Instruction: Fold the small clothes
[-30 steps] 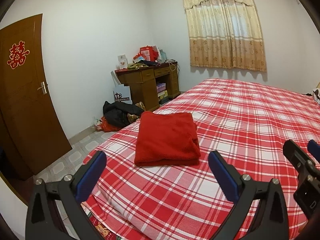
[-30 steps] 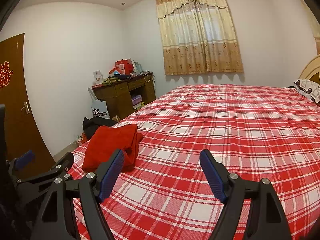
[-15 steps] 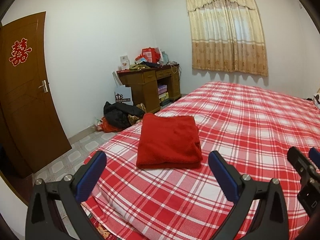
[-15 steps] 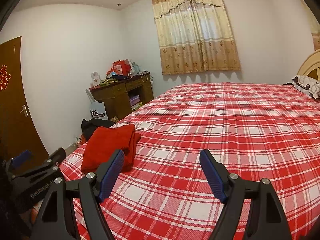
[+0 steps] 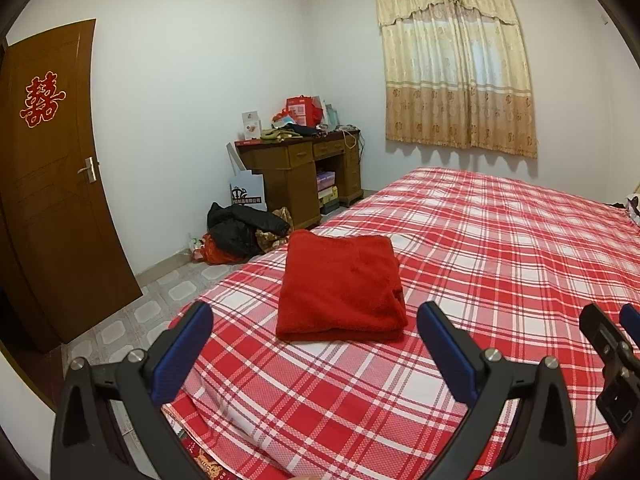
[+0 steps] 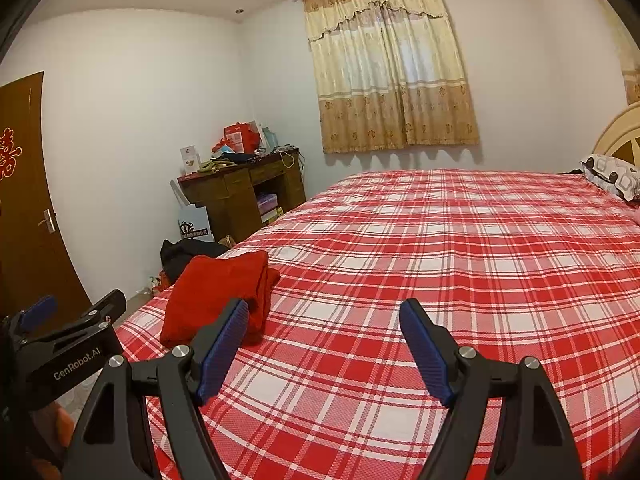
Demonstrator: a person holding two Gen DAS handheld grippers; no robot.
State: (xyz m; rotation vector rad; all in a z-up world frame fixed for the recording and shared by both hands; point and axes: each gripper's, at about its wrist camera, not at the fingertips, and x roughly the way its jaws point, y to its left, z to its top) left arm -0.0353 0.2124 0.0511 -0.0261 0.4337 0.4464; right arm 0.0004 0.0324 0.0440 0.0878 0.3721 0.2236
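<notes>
Red and fuzzy, the cloth [image 5: 340,288] is lying folded in a soft square on the checked bed [image 5: 500,248]. Both tongs, left [image 5: 312,344] and right [image 6: 324,344], are hanging wide open, holding nothing.

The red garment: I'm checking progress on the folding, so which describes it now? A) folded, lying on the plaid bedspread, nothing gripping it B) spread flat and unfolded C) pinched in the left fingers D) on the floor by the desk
A: the red garment lies as a folded stack on the plaid bedspread, with both grippers held clear of it.
</notes>
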